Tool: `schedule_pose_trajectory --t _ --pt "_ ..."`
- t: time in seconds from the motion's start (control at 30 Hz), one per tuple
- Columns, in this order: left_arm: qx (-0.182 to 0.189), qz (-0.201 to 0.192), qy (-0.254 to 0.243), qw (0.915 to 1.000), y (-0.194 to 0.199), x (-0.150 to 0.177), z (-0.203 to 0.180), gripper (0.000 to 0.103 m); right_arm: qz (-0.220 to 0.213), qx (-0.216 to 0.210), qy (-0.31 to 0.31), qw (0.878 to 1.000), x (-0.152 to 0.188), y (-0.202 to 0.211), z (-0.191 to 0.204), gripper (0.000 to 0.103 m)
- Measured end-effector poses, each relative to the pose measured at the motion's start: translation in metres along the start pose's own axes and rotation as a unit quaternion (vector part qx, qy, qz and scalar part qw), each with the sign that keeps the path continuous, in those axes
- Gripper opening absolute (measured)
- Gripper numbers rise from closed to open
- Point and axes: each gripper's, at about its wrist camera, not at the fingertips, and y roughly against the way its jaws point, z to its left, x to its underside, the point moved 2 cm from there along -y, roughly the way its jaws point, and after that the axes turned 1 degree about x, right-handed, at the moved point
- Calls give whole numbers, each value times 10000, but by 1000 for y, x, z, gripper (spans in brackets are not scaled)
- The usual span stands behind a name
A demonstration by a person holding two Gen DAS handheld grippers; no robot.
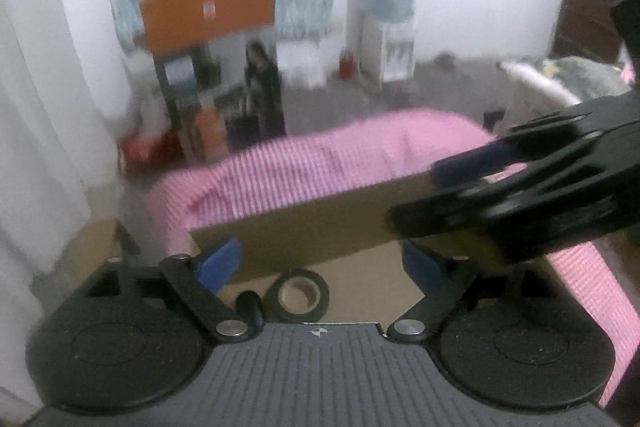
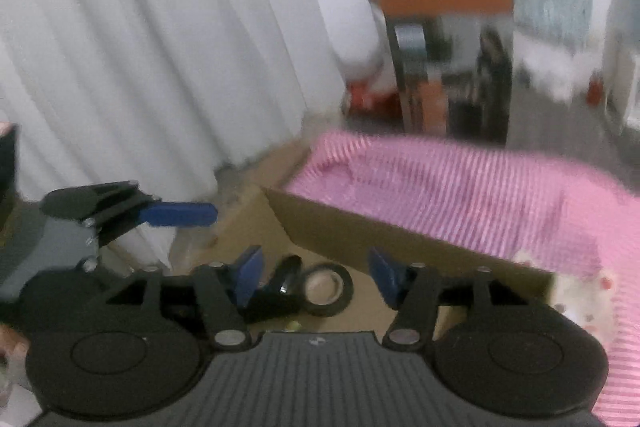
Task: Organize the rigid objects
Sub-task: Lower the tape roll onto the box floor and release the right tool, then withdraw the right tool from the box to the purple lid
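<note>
A black tape roll [image 1: 298,295] lies flat on the floor of an open cardboard box [image 1: 320,235], beside a small black object [image 1: 250,307] that is too blurred to name. My left gripper [image 1: 318,261] hangs above them, open, with nothing between its blue pads. My right gripper [image 1: 436,195] reaches in from the right over the box wall. In the right wrist view the tape roll [image 2: 326,287] and the black object [image 2: 280,287] lie in the cardboard box [image 2: 380,239] below my right gripper [image 2: 316,275], which is open and holds nothing. One blue finger [image 2: 176,214] of the left gripper shows at the left.
A pink striped cloth [image 1: 320,163] covers the surface behind and right of the box. White curtains [image 2: 140,67] hang at the left. A white spotted soft thing [image 2: 580,291] lies on the cloth. An orange-topped shelf unit [image 1: 208,11] and a water dispenser [image 1: 392,27] stand further back.
</note>
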Motion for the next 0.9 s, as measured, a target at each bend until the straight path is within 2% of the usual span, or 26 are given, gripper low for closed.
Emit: schedule_pose_trajectory --t 0.03,0.13,0.2,0.27,0.37,0.47,0.63,0.73,0.9 --pt "-14 -125 -71 9999 12 2 -2 91 -182 7 15 9998 4 22 6 63" --pt "14 -426 -223 9988 48 13 -10 94 -665 -132 -25 9977 22 79 21 80" --pt "235 -567 -194 9979 68 24 -14 95 -947 -146 2 9954 40 113 32 87" --pt "586 -578 -15 9966 80 40 -16 98 -1107 -117 45 9938 56 136 41 98" --pt "775 -501 229 9955 91 70 -25 100 -1216 -75 101 9925 87 160 57 100" --pt "759 -491 374 9952 93 97 -30 101 -1126 -143 -31 9935 115 168 64 101" --pt "773 -380 474 9952 87 136 -44 102 -760 -373 -472 9953 160 158 69 100" --pt "720 -74 416 9965 73 157 -52 103 -600 -400 -785 9943 182 144 68 100" --pt "627 480 444 9959 47 192 -63 103 -145 -211 -1113 9935 211 107 67 100"
